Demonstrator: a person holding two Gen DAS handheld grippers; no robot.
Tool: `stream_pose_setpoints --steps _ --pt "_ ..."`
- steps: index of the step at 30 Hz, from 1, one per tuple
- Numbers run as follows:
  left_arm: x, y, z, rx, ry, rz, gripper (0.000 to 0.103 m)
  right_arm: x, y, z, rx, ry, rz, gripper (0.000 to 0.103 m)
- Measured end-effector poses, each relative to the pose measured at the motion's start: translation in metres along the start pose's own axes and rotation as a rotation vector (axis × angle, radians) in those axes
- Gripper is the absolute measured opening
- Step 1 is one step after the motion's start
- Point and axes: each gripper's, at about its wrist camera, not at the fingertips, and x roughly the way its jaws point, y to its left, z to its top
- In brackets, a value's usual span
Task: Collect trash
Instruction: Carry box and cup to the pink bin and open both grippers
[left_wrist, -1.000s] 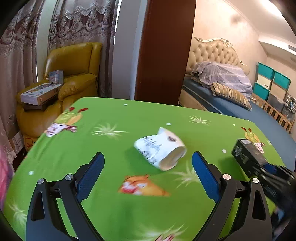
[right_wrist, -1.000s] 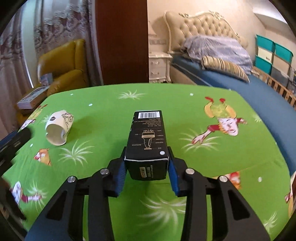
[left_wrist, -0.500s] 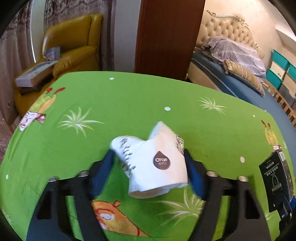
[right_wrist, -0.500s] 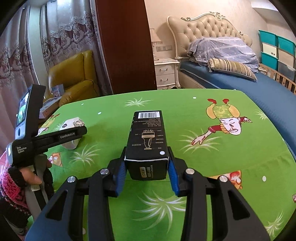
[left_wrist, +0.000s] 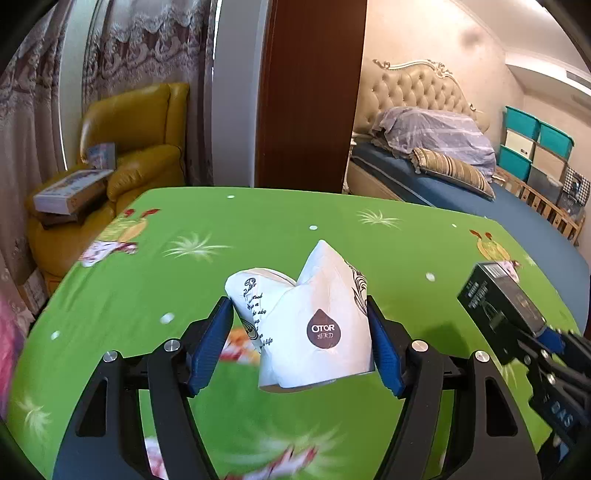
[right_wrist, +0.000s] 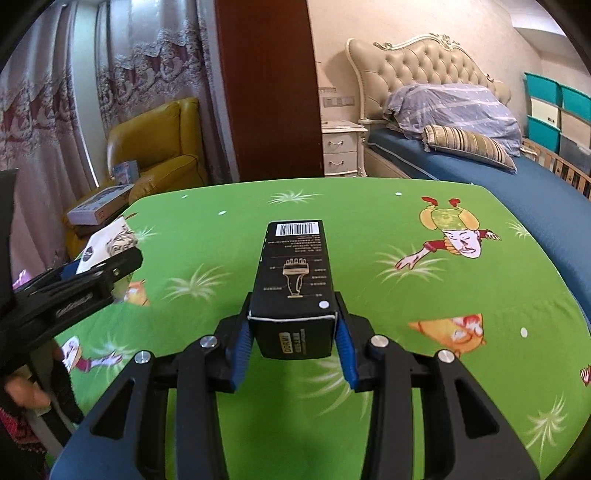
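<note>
My left gripper is shut on a crushed white paper cup with an OTOR drop logo and holds it above the green table. My right gripper is shut on a black box with a barcode, held above the table. The black box and right gripper also show at the right edge of the left wrist view. The left gripper with the cup shows at the left of the right wrist view.
The table has a green cartoon-print cloth. A yellow armchair with boxes stands behind left. A brown pillar, a bed, a nightstand and teal bins lie beyond the far edge.
My left gripper closed on the paper cup, crushing it, and lifted it off the table. My right gripper kept its hold on the black box.
</note>
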Motion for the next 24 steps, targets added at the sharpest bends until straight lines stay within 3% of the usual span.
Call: stream_pose_setpoints --steps 10,24 --pt "-0.067 0.024 -0.042 0.006 -0.056 -0.006 0.067 -0.036 0.04 -0.028 -0.087 -0.004 0.053 0.039" --pt "-0.109 0.057 -0.068 0.019 -0.107 0.046 0.067 -0.055 0.097 -0.04 -0.209 -0.026 0.146 0.039"
